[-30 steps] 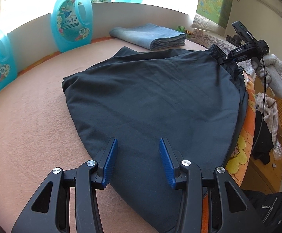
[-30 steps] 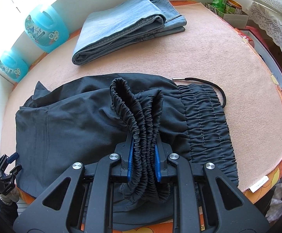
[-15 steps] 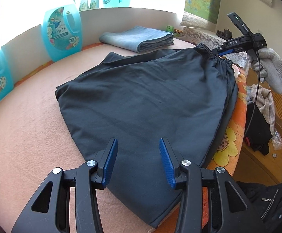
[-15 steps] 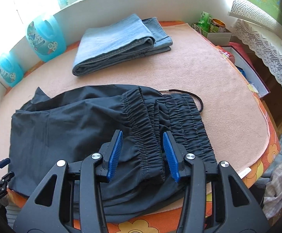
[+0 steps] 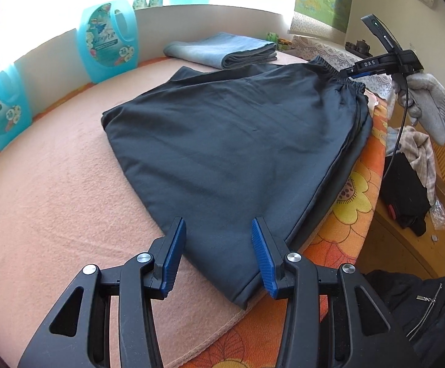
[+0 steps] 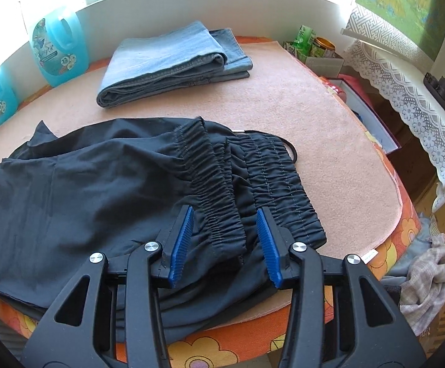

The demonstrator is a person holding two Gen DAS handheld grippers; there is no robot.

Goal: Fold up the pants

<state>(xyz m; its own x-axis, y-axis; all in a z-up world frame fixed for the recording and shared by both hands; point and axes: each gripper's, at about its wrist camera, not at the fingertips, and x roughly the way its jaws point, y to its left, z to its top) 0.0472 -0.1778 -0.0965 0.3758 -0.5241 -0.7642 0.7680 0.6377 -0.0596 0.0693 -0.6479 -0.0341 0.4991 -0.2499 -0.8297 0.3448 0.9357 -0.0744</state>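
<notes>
We held the left gripper [image 5: 218,253] part-open above dark pants [image 5: 237,141], right gripper [image 6: 227,239] jaws apart, gripping nothing, elastic waistband [image 6: 213,190] between them untouched

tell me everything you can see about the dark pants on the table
The dark charcoal fabric pants lie folded flat on the peach blanket, near its front edge, with one edge hanging slightly over it. Two gathered elastic waistband layers lie staggered at one end, a black drawstring loop poking out. The cloth looks thin, matte and lightly creased. Nothing grips it.
</notes>
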